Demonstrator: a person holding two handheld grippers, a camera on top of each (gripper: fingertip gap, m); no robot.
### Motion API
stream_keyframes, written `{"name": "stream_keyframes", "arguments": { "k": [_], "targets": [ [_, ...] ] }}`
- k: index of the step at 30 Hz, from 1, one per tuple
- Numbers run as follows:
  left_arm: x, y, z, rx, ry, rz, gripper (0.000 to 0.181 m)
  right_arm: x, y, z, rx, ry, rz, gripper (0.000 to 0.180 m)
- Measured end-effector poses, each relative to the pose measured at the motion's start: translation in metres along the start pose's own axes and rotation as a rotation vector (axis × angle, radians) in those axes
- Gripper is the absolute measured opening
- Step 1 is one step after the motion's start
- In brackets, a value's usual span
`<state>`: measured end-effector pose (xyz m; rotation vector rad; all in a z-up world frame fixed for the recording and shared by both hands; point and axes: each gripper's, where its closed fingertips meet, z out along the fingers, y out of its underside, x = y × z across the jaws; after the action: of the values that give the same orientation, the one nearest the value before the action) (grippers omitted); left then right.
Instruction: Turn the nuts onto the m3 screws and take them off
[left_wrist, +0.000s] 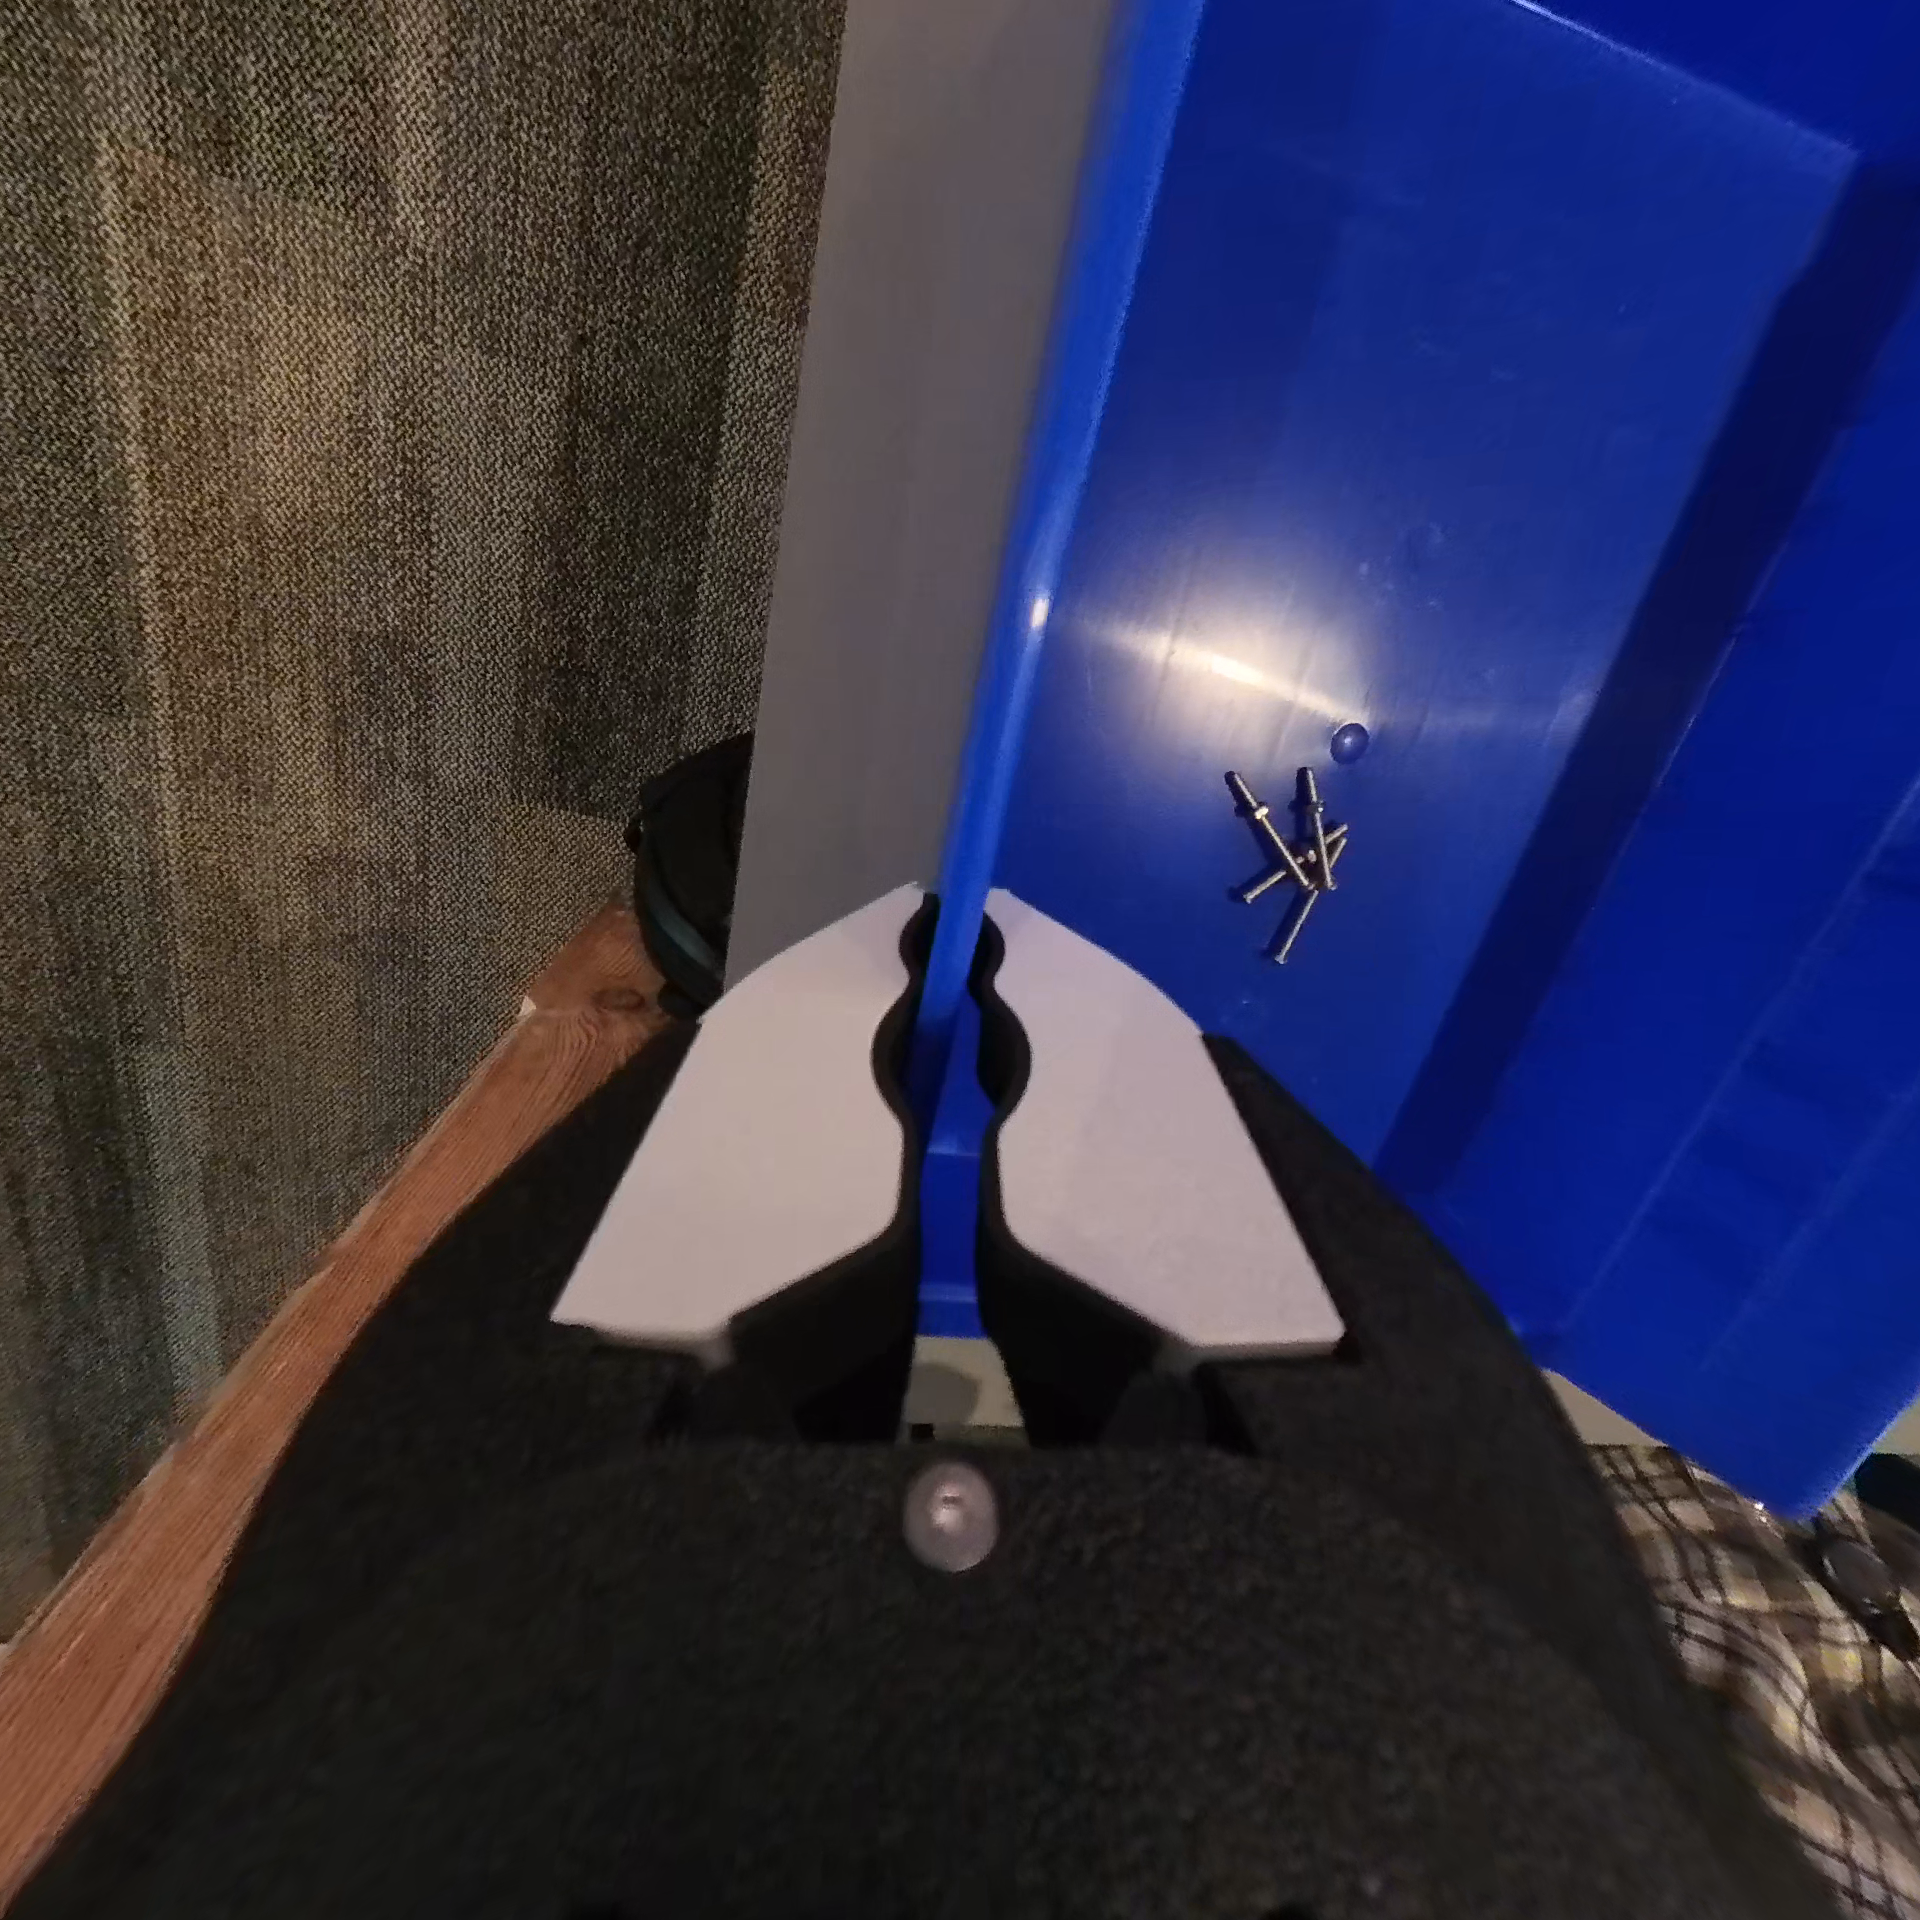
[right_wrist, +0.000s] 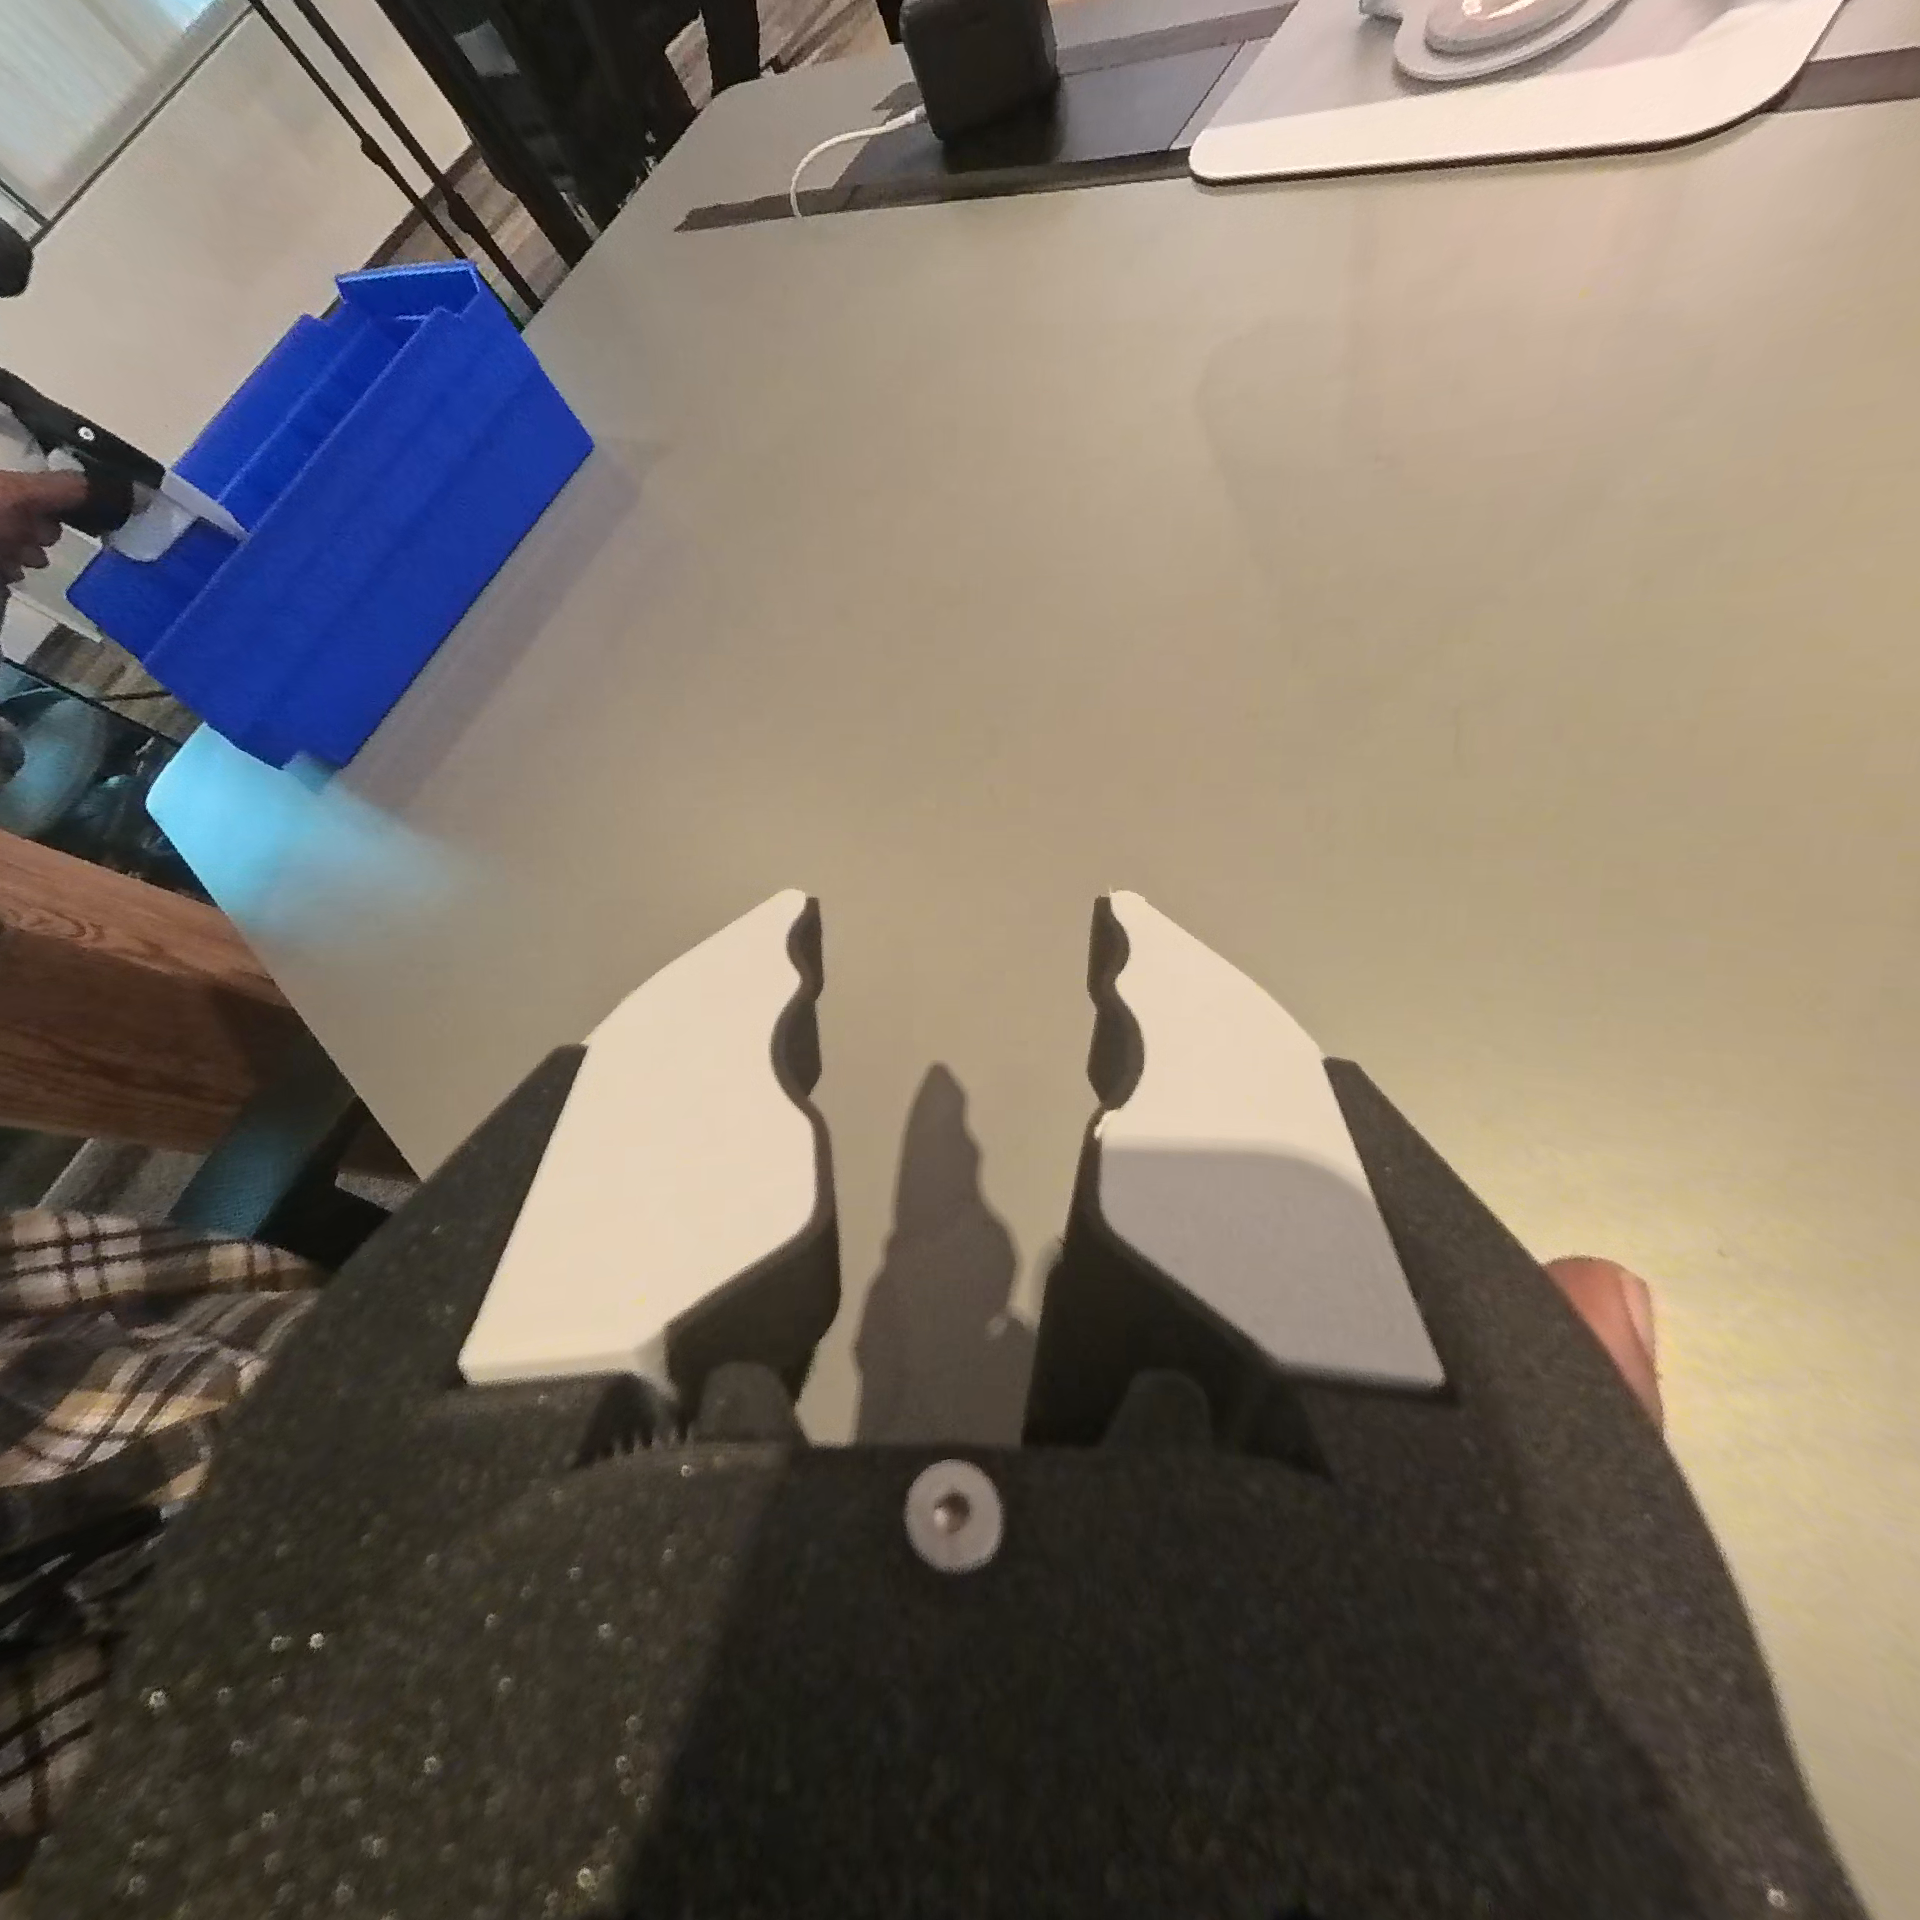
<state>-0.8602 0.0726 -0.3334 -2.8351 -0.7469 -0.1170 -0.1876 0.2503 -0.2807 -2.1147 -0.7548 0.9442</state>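
A blue plastic bin (left_wrist: 1403, 468) fills the right of the left wrist view. Several small metal screws with nuts (left_wrist: 1291, 860) lie in a heap on its floor. My left gripper (left_wrist: 951, 925) is shut on the bin's near wall rim, one white finger on each side. In the right wrist view the same blue bin (right_wrist: 343, 540) sits at the table's left edge, with the left gripper (right_wrist: 197, 520) on its rim. My right gripper (right_wrist: 954, 909) is open and empty above the bare grey table (right_wrist: 1195, 540).
A wooden bench edge (left_wrist: 312, 1278) and carpet (left_wrist: 364, 468) lie left of the table. A black box with a white cable (right_wrist: 977, 62) and a grey mat (right_wrist: 1507, 94) sit at the table's far side. Plaid cloth (right_wrist: 125, 1340) shows at lower left. The gap from one gripper's tips to the other's is roughly 70 centimeters.
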Motion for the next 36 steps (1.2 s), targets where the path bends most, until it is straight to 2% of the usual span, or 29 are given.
{"name": "stream_keyframes", "arguments": {
  "k": [25, 31, 36],
  "targets": [
    [-0.008, -0.008, 0.000, 0.015, -0.002, -0.013, 0.006, -0.001, 0.000, 0.001, -0.009, -0.009, -0.002, 0.050],
    [-0.003, -0.011, -0.018, 0.064, 0.049, -0.004, 0.030, -0.006, -0.003, -0.003, 0.010, -0.013, -0.019, 0.051],
    [0.010, -0.027, -0.076, 0.278, 0.052, 0.105, 0.048, -0.008, -0.006, -0.009, 0.032, -0.009, -0.031, 0.051]
  ]
}}
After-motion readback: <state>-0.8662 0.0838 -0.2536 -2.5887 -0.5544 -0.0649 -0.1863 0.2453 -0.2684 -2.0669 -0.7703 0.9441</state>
